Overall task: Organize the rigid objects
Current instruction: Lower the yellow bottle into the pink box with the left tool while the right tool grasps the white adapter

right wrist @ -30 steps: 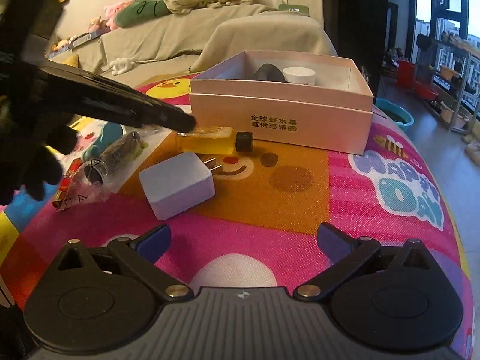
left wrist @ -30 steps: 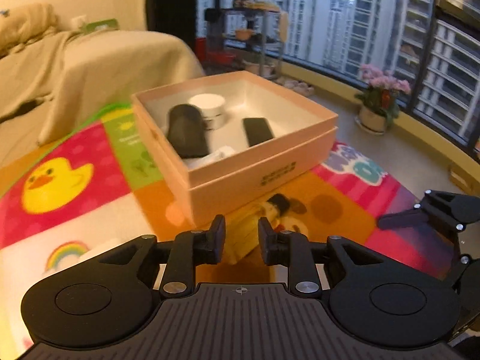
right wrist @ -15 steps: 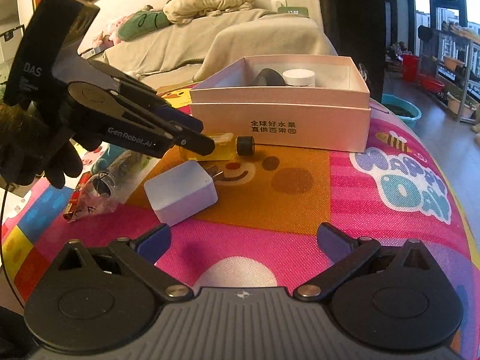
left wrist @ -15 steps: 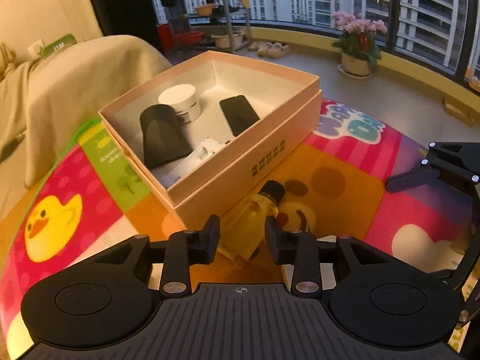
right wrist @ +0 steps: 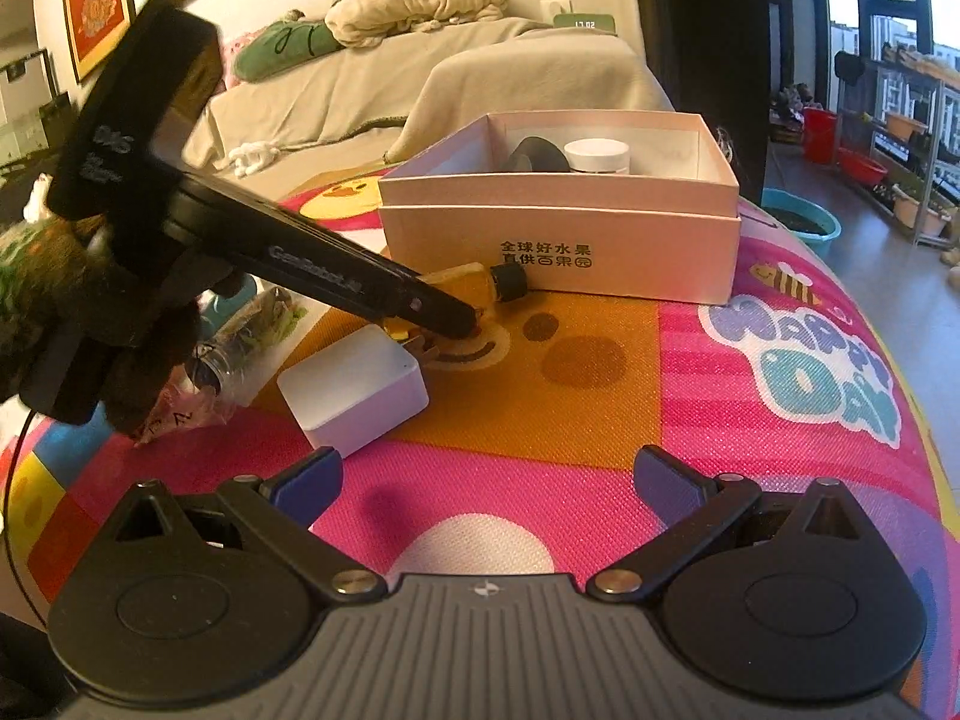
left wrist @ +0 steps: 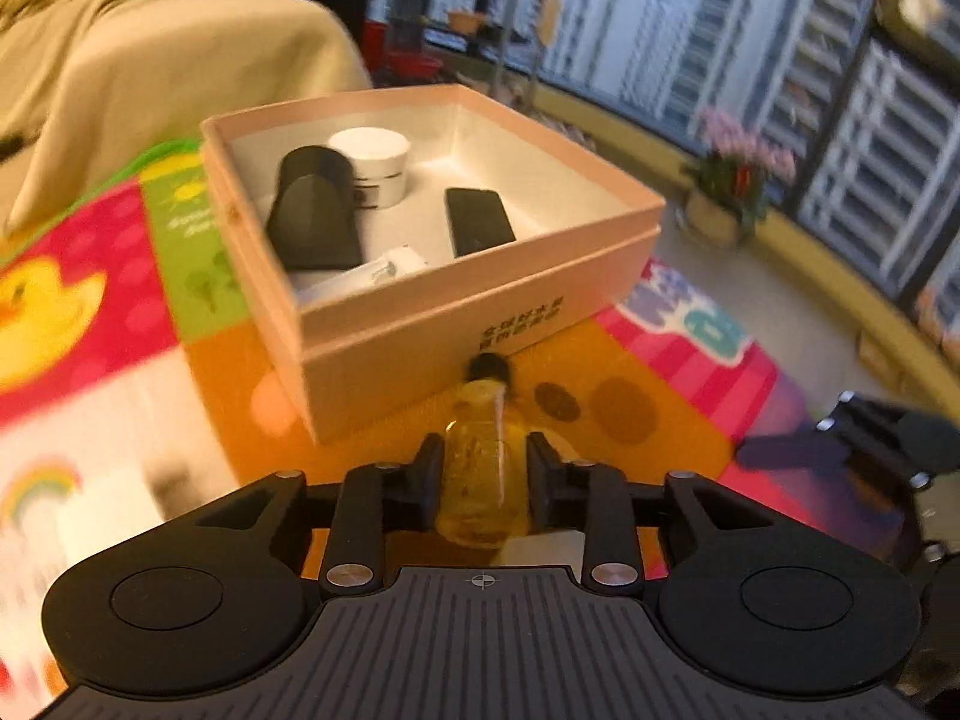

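Observation:
A small yellow bottle (left wrist: pixel 483 468) with a black cap lies on the colourful mat just in front of the pink open box (left wrist: pixel 456 336). My left gripper (left wrist: pixel 483 468) has its jaws closed against both sides of the bottle. It also shows in the right wrist view (right wrist: pixel 462 324), reaching down onto the bottle (right wrist: pixel 474 282). The box (right wrist: pixel 600 240) holds a white jar (left wrist: pixel 372 165), a black wedge-shaped object (left wrist: pixel 312 216), a flat black item (left wrist: pixel 480 222) and a white item (left wrist: pixel 372 276). My right gripper (right wrist: pixel 486 480) is open and empty above the mat.
A white charger plug (right wrist: pixel 354 387) lies on the mat left of centre. A bagged tube (right wrist: pixel 234 348) lies further left. A sofa (right wrist: pixel 420 96) with blankets stands behind the mat. Floor, a blue basin (right wrist: pixel 801 222) and plant shelves are to the right.
My left gripper has moved down and forward onto the yellow bottle and its jaws now press on it. The right gripper has stayed put and open.

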A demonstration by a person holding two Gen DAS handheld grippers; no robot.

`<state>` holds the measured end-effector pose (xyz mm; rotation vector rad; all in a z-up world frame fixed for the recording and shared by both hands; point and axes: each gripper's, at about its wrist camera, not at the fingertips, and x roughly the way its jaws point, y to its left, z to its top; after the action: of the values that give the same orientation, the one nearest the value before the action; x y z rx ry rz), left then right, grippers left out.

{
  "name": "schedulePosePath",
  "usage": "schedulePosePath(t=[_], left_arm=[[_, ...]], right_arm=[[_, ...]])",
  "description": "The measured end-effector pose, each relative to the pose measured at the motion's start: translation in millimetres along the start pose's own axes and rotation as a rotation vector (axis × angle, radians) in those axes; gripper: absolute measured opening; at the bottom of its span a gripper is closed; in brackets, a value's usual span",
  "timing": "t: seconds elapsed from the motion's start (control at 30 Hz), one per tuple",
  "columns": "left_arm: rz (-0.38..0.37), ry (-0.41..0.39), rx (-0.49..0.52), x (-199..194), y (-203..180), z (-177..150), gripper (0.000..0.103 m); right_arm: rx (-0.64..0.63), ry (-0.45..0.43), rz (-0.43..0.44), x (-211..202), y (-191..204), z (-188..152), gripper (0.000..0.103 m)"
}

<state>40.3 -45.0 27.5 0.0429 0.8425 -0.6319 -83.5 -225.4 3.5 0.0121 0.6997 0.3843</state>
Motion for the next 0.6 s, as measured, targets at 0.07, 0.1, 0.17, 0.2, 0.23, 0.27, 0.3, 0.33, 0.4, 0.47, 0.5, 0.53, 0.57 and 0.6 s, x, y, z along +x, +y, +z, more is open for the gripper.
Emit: schedulePosePath(t=[0.07, 0.1, 0.17, 0.2, 0.23, 0.27, 0.3, 0.33, 0.4, 0.47, 0.5, 0.53, 0.57, 0.6], left_arm=[[0.006, -0.048, -0.054, -19.6, 6.6, -11.4, 0.032], [0.005, -0.092, -0.097, -36.5, 12.8, -19.7, 0.032], [0.016, -0.183, -0.176, -72.0, 26.2, -37.7, 0.032], [0.044, -0.237, -0.202, -93.5, 32.0, -49.1, 0.032], [0.08, -0.284, -0.22, -112.3, 37.1, -59.1, 0.032], [0.117, -0.326, -0.239, -129.2, 41.1, -68.8, 0.032], [0.156, -0.368, -0.261, -145.8, 45.7, -79.9, 0.032], [0.187, -0.403, -0.284, -159.9, 50.1, -90.2, 0.032], [0.23, -0.446, -0.313, -179.4, 57.1, -103.7, 0.032], [0.256, -0.469, -0.327, -190.5, 61.7, -116.2, 0.032], [0.26, -0.477, -0.338, -194.6, 65.8, -121.9, 0.032], [0.256, -0.48, -0.352, -197.3, 70.4, -127.0, 0.032], [0.252, -0.481, -0.366, -200.6, 74.4, -130.9, 0.032], [0.244, -0.48, -0.385, -201.5, 78.4, -136.5, 0.032]], right_arm=[[-0.012, 0.006, -0.018, -0.2, 3.3, 0.7, 0.103], [-0.012, 0.008, -0.025, -1.0, 4.7, 1.6, 0.102], [-0.005, 0.003, -0.013, -4.5, 9.0, 5.2, 0.1], [-0.006, -0.007, -0.004, -6.6, 12.6, 8.4, 0.1], [-0.014, -0.02, 0.004, -8.3, 18.0, 13.0, 0.1], [-0.028, -0.033, 0.01, -8.3, 25.1, 19.2, 0.1], [-0.039, -0.039, 0.017, -6.2, 32.0, 26.7, 0.1], [-0.046, -0.04, 0.028, -1.3, 39.8, 36.4, 0.1], [-0.03, -0.028, 0.046, 13.6, 55.6, 57.7, 0.1], [-0.008, -0.01, 0.077, 33.5, 75.2, 77.8, 0.099], [-0.007, 0.003, 0.081, 45.7, 86.8, 87.0, 0.096], [-0.016, 0.014, 0.073, 59.3, 100.6, 95.7, 0.093], [-0.032, 0.024, 0.064, 71.2, 111.8, 101.8, 0.088], [-0.05, 0.038, 0.051, 84.4, 122.3, 106.9, 0.083]])
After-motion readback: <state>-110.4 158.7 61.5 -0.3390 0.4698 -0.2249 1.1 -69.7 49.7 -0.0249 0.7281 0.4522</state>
